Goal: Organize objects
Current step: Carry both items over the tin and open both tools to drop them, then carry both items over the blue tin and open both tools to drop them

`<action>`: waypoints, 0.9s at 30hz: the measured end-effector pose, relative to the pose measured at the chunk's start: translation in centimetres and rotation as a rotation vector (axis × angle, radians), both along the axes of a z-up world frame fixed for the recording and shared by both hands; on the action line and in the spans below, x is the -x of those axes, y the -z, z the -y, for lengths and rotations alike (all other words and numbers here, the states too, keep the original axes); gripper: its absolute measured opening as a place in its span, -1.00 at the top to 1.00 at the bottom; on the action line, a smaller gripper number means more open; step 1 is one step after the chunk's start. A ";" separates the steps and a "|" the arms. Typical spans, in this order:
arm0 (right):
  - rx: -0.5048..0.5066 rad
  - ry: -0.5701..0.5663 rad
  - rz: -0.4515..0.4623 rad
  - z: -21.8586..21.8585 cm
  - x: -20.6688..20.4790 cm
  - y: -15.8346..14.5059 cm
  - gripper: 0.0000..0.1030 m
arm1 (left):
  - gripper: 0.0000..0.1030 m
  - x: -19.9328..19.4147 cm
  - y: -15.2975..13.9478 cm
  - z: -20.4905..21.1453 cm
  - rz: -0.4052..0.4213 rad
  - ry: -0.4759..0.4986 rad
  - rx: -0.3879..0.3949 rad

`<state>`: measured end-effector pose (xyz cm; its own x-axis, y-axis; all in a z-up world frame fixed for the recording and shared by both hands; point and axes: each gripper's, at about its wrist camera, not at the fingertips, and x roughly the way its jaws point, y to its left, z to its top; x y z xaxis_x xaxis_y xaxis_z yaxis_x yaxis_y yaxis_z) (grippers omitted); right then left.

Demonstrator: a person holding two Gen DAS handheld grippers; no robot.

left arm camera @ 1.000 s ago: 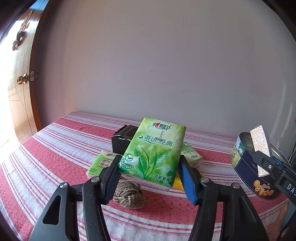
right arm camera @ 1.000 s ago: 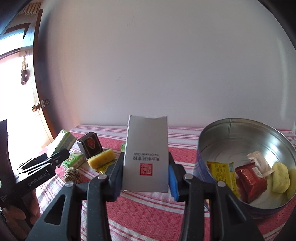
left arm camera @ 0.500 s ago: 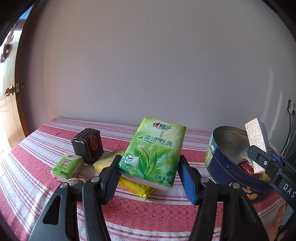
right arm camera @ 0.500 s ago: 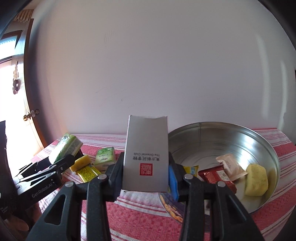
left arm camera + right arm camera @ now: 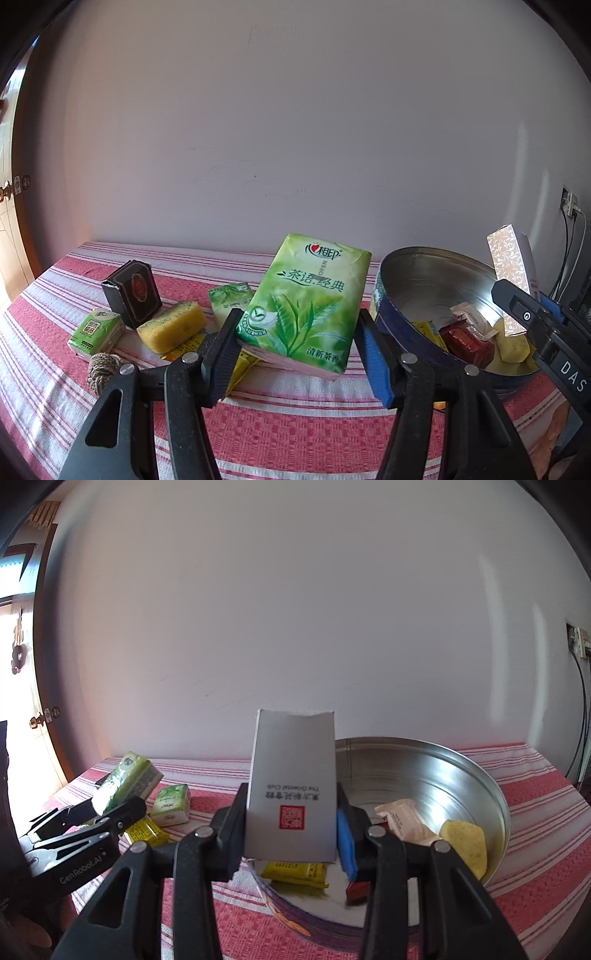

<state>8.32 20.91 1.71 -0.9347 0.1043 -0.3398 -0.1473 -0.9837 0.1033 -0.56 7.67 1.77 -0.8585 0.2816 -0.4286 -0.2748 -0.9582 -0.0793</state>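
Gripping from the fingers outward: my right gripper (image 5: 291, 812) has its jaws pressed against the two long sides of a grey card box (image 5: 291, 786), which stands upright between the black pad on one side and the blue pad on the other. I hold it by the narrow width so the flat face stays toward the camera and the bottom edge hangs free for lowering. The box sits directly over the near rim of the round tin (image 5: 495, 805), my landmark throughout.

My left gripper (image 5: 299, 354) is clamped on a green tissue pack (image 5: 306, 299), pads on its two sides; the soft wrap bulges slightly, so I judge a light squeeze enough. This pack is held in the air just left of the tin, tilted back, waiting its turn.

Inside the tin lie a yellow sachet (image 5: 295, 873), a red packet (image 5: 467, 341), a pale pink wrapper (image 5: 402, 818) and a yellow sponge piece (image 5: 463, 843); I read these as items already sorted.

Left of the tin, on the red striped cloth (image 5: 295, 435), remain a small tissue pack (image 5: 229, 297), a yellow sponge block (image 5: 171, 326), a dark square box (image 5: 133, 293), a second small green pack (image 5: 96, 330) and a twine ball (image 5: 103, 369), farthest from the tin.

Judged stage: both hands loaded, grey box next to drop into the tin.
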 end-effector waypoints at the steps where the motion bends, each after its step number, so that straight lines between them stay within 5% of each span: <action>1: -0.002 0.005 -0.002 -0.6 -0.3 0.0 0.20 | -0.20 -0.1 -0.1 -0.4 -0.005 0.007 0.002; 27: 0.023 0.206 -0.018 -11.4 -2.0 -0.2 0.20 | -0.20 -0.9 -0.4 -10.1 -0.022 0.159 -0.007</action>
